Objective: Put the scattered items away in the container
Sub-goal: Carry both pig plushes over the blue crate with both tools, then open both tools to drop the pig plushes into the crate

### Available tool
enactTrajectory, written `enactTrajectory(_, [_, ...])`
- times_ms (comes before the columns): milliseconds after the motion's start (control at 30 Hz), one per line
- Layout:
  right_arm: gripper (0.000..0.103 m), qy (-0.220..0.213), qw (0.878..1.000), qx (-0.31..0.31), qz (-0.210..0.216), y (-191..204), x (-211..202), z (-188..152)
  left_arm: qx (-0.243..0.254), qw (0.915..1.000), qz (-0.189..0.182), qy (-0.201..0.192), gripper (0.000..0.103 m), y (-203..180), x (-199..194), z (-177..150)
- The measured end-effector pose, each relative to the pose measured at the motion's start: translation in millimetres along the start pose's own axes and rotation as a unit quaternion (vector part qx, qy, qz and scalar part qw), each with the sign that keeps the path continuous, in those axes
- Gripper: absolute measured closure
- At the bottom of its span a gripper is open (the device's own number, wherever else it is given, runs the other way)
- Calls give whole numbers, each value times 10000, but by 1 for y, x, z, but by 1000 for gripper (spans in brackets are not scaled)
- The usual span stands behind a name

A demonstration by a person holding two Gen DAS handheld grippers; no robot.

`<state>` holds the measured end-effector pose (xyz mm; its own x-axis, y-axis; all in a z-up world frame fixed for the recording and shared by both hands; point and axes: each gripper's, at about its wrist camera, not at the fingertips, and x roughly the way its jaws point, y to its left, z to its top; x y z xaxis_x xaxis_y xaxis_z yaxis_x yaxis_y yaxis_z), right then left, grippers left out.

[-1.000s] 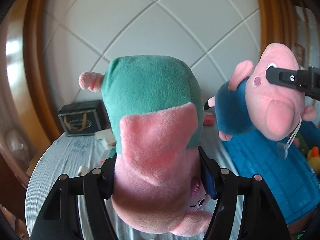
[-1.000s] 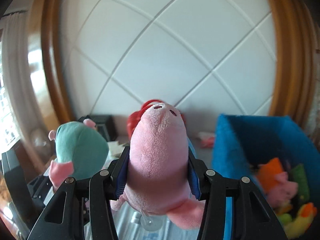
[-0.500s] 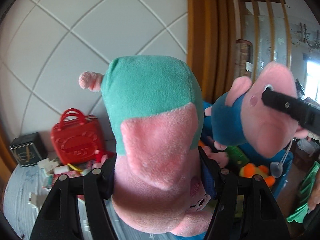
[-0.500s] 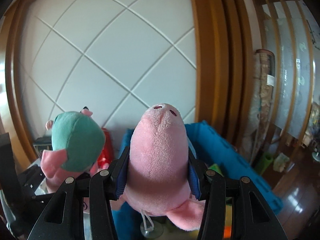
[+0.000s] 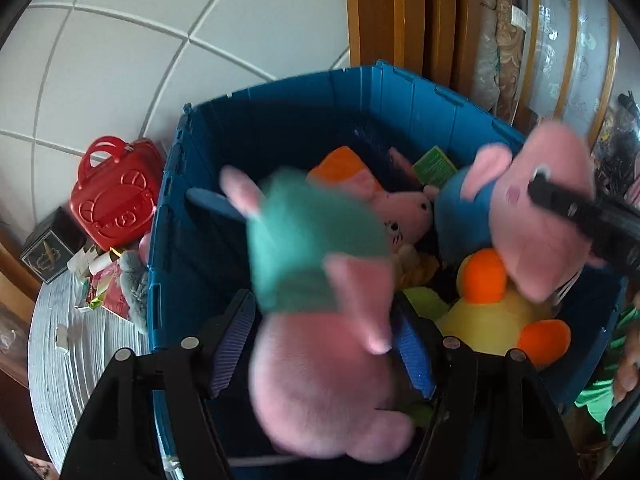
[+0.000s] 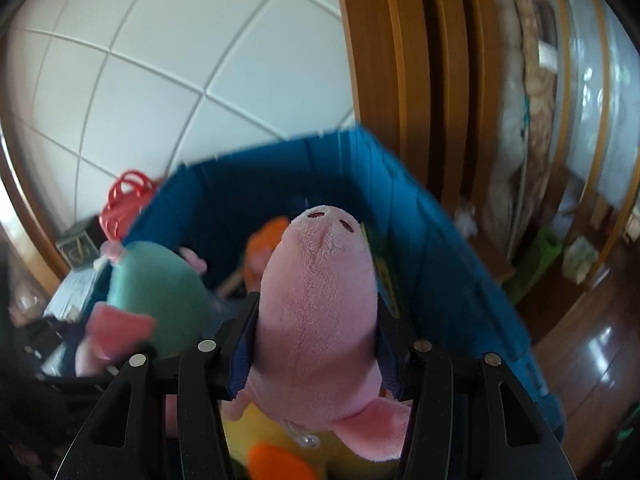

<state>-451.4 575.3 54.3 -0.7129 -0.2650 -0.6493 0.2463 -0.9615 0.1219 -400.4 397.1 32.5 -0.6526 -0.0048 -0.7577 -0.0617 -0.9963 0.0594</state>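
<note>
My left gripper (image 5: 324, 320) stands open over the blue bin (image 5: 188, 216). The green-dressed pink pig plush (image 5: 320, 280) is blurred between the spread jaws, and I cannot tell whether the pads touch it. It also shows in the right wrist view (image 6: 156, 292). My right gripper (image 6: 316, 332) is shut on a blue-shirted pink pig plush (image 6: 320, 304), held above the bin (image 6: 448, 264); the same plush shows in the left wrist view (image 5: 532, 216).
The bin holds several plush toys, among them a yellow duck (image 5: 496, 312) and a pink one (image 5: 400, 216). A red toy case (image 5: 112, 200), a dark box (image 5: 50, 246) and small clutter (image 5: 108, 284) lie on the grey table (image 5: 60, 360) left of the bin.
Both grippers have swung right and tilted down over the blue bin. The left jaws have spread apart and the green-dressed pig is blurred between them. The right gripper still holds its pig.
</note>
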Motion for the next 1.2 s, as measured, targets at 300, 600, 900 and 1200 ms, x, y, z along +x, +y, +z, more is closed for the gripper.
enactTrajectory(300, [35, -35, 10000, -19, 48, -18, -19, -26, -123, 9988, 157, -457, 30, 11, -18, -18])
enactTrajectory(600, [0, -410, 9991, -86, 54, -10, -49, -43, -432, 9970, 146, -621, 29, 11, -34, -43])
enactTrajectory(900, [0, -649, 9975, -201, 217, 7, -71, -58, -588, 9928, 346, -984, 27, 21, -64, -64])
enactTrajectory(1200, [0, -776, 9956, -422, 324, 67, -89, -67, -852, 9858, 377, -1398, 27, 71, -104, -92])
